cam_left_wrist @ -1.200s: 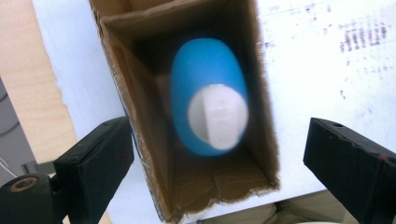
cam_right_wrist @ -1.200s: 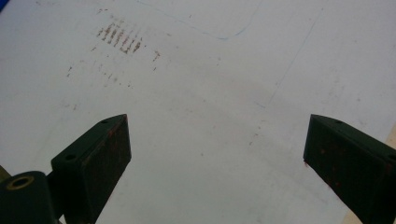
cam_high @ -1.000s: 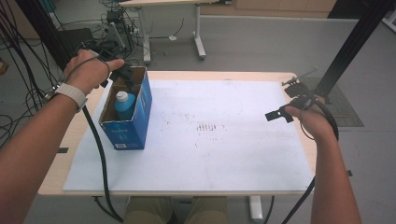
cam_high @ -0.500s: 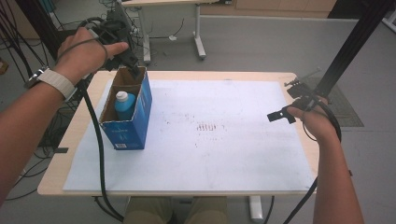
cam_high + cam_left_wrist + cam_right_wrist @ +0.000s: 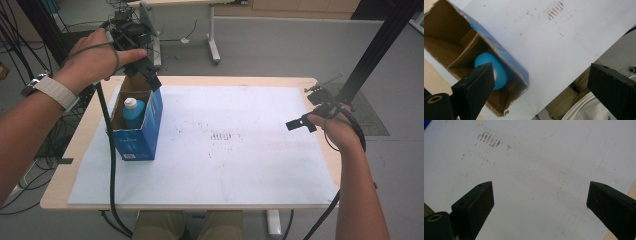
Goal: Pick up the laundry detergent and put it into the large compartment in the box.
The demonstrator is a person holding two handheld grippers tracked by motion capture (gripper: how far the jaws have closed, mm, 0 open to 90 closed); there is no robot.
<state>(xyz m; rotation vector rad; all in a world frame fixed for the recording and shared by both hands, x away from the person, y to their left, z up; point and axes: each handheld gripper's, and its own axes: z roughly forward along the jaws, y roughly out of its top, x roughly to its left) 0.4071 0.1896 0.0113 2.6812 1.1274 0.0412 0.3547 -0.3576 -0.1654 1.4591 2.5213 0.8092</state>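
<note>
Jaws of the left gripper (image 5: 150, 75) are spread wide and nothing is held; they are raised above the far end of the blue cardboard box (image 5: 142, 132), where a blue bottle (image 5: 133, 113) stands upright. Equally wide and unladen, the right gripper (image 5: 300, 123) is held over the table's (image 5: 75, 145) right edge.

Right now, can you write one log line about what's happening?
left gripper: open, above blue box | bottle: upright in box | right gripper: open, empty, over white sheet

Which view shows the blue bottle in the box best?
The high view: the blue bottle stands upright with its white cap inside the blue box. The left gripper view catches part of it behind a jaw.
</note>
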